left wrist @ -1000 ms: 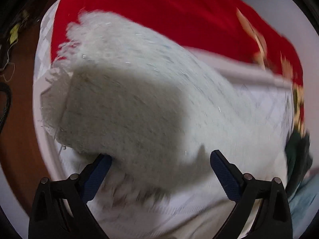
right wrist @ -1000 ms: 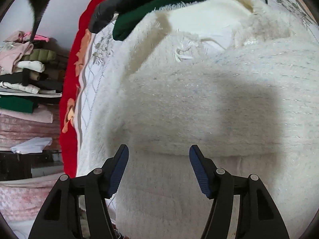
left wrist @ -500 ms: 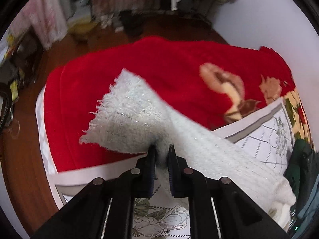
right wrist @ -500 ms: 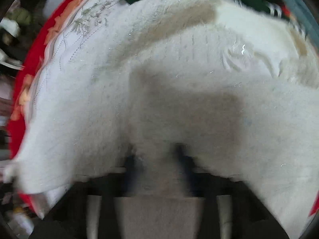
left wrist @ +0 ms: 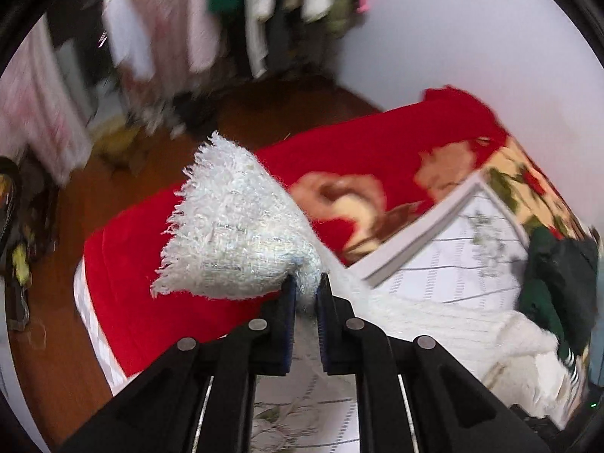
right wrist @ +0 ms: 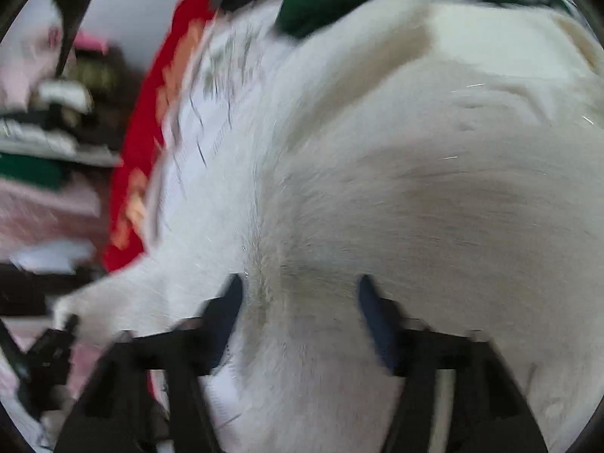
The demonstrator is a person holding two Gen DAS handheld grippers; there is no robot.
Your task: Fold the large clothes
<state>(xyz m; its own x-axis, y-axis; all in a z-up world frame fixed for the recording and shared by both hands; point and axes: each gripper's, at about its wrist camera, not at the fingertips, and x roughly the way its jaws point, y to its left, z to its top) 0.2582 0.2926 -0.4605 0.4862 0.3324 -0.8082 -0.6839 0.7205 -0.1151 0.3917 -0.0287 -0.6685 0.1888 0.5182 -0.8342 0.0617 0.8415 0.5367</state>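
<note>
Left gripper (left wrist: 305, 298) pinches the white sweater's (left wrist: 241, 241) fringed corner, mid-frame, lifted over the red blanket (left wrist: 362, 151). Right gripper (right wrist: 298, 294) is spread open against the sweater's body. A one-corner hold could slip or bunch the fold.

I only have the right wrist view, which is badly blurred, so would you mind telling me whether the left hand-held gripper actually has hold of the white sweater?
Observer: Yes. The left hand-held gripper is shut on a fringed edge of the white sweater, lifted above the bed.
Operator: Thank you. What lies under that raised edge?
Observer: A red blanket with a floral print, partly covered by a white quilted sheet.
Operator: And is anything beyond the bed on that side?
Observer: A wooden floor and a rail of hanging clothes, blurred.
</note>
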